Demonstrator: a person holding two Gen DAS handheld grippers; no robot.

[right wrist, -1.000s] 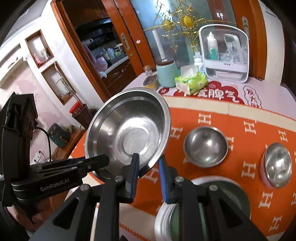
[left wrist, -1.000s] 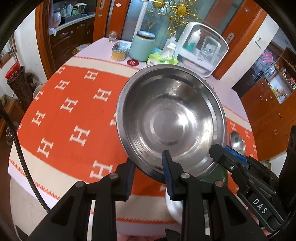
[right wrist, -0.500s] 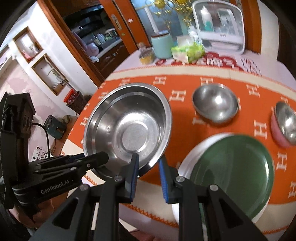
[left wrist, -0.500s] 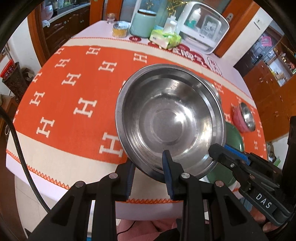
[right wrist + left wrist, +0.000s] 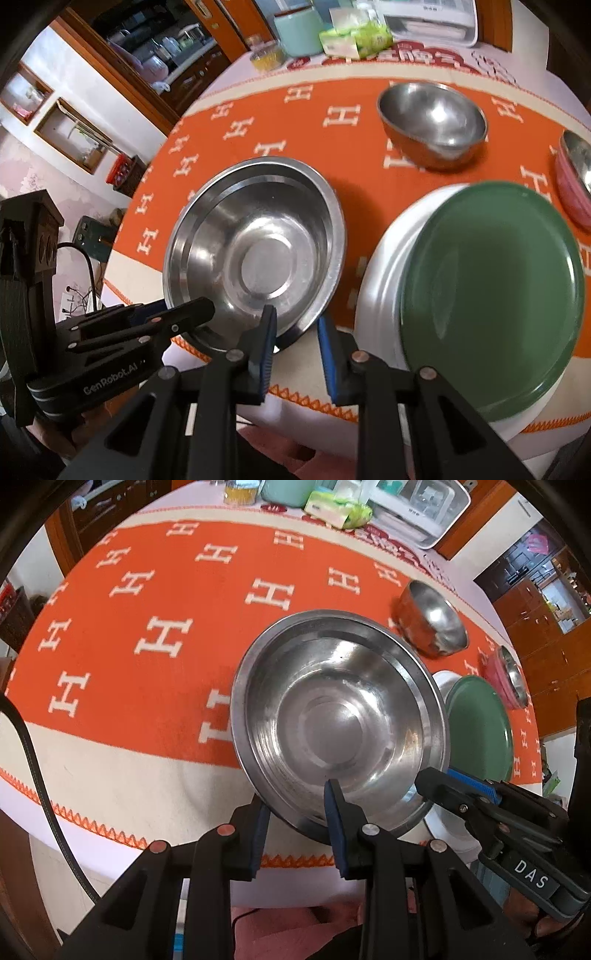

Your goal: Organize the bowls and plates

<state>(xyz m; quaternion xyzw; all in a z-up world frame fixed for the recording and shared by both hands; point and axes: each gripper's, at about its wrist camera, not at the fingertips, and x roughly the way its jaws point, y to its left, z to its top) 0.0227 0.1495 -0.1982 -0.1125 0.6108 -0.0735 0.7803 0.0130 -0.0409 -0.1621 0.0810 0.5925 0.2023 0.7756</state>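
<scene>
In the left view, my left tongs (image 5: 297, 821) are clamped on the near rim of the big steel bowl (image 5: 338, 723). The bowl has come down lower over the orange desk (image 5: 147, 672) than a second ago.

In the right view, my right tongs (image 5: 295, 341) also grip this rim, left of the green plate (image 5: 491, 295). I think I set it down soon.

Shiny steel basin (image 5: 340, 720); glossy green plate (image 5: 491, 295); matt woven tablecloth (image 5: 147, 590)

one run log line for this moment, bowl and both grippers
left gripper: shut on large steel bowl | right gripper: shut on same bowl rim | bowl beside green plate
</scene>
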